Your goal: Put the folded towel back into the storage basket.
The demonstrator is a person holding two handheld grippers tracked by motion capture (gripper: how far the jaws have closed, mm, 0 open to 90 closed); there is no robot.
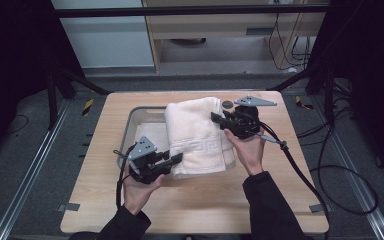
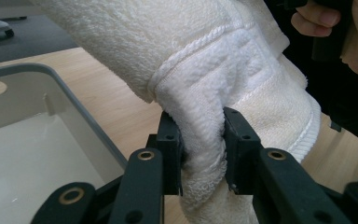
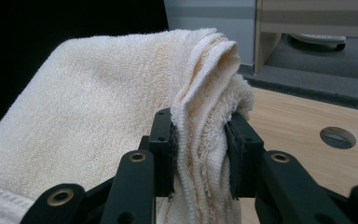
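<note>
A folded cream terry towel (image 1: pixel 198 136) with a woven key-pattern band is held by opposite corners over the light wooden table (image 1: pixel 205 200), partly above a shallow grey plastic tray (image 1: pixel 130 122) that sits at the table's left half. The left gripper (image 1: pixel 176 158) is clamped on the near corner: in the left gripper view the hemmed layers of the towel (image 2: pixel 205 140) are squeezed tight between the two black jaws, with cloth bulging above and below them. The right gripper (image 1: pixel 216 118) is closed in the same way on the far right corner, where several stacked layers (image 3: pixel 200 140) are pinched between its jaws.

The step in hand appears to be carrying the folded towel, probably to or from the tray. For it to go well, both grips should be kept firm and all layers kept inside the jaws, since a single layer slipping out would let the fold fall open. The two grippers are best moved together at a matched height, so the cloth is neither stretched nor allowed to sag onto the tray rim (image 2: pixel 74 100).

Counted: one towel, one tray, one table, two grippers, and one small dark round hole (image 3: pixel 338 137) in the tabletop beyond the towel.
</note>
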